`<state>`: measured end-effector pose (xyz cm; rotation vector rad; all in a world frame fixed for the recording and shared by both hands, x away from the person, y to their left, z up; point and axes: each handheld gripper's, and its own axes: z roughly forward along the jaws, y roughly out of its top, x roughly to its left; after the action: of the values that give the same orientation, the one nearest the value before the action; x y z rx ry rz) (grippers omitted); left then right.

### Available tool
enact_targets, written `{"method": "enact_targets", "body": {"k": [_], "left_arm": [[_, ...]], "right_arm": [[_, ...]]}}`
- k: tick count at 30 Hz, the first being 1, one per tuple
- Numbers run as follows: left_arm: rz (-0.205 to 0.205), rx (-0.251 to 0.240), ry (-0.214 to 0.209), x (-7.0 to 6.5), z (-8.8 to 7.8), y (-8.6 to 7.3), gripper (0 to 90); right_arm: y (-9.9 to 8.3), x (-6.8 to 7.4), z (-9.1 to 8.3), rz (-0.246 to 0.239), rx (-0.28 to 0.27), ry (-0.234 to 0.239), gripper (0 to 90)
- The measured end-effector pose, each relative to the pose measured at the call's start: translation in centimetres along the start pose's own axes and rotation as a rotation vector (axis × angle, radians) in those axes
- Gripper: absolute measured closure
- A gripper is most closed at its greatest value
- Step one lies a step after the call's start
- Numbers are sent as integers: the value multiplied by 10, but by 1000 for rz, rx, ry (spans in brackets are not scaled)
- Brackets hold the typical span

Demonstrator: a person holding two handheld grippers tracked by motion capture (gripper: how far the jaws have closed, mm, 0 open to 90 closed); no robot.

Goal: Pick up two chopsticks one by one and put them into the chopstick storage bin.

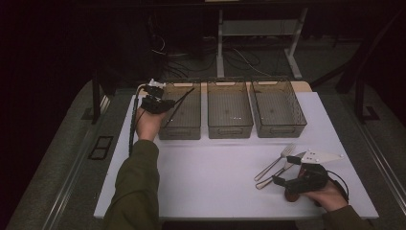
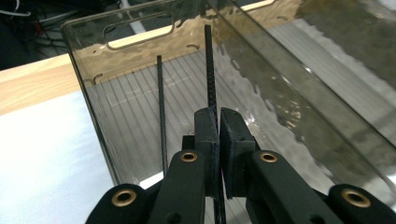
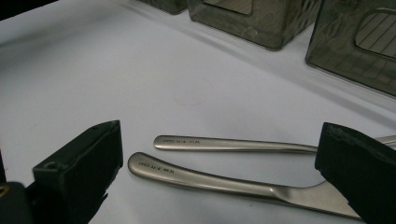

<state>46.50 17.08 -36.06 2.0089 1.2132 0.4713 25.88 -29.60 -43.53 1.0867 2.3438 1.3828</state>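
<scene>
White table (chopstick in left gripper)

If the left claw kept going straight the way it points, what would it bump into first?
Probably the floor of the leftmost clear bin: the left claw, shut on a thin black stick, points down into it, though depth is unclear.

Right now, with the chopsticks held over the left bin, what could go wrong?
1. The left hand-held gripper pinches one black chopstick; the second chopstick stands apart and might drop outside the left bin.
2. The open right hand-held gripper straddles two handles, fork and knife, and may grab both.
</scene>
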Motion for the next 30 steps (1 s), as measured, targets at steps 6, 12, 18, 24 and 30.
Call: {"method": "enact_targets", "body": {"k": [6,12,18,24,30], "left_arm": [[18,68,48,-3,18,1,858],[26,85,58,-7,23,4,856],[31,93,45,-9,28,4,849],[34,106,35,-11,32,3,846],[40,103,33,-12,32,3,822]], "right_arm": [[0,0,0,0,-2,3,12],[0,-1,-1,1,-5,3,12],[0,0,0,-3,-5,5,12],[0,0,-1,-2,-6,5,12],[0,0,-1,-2,-7,5,12]]}}
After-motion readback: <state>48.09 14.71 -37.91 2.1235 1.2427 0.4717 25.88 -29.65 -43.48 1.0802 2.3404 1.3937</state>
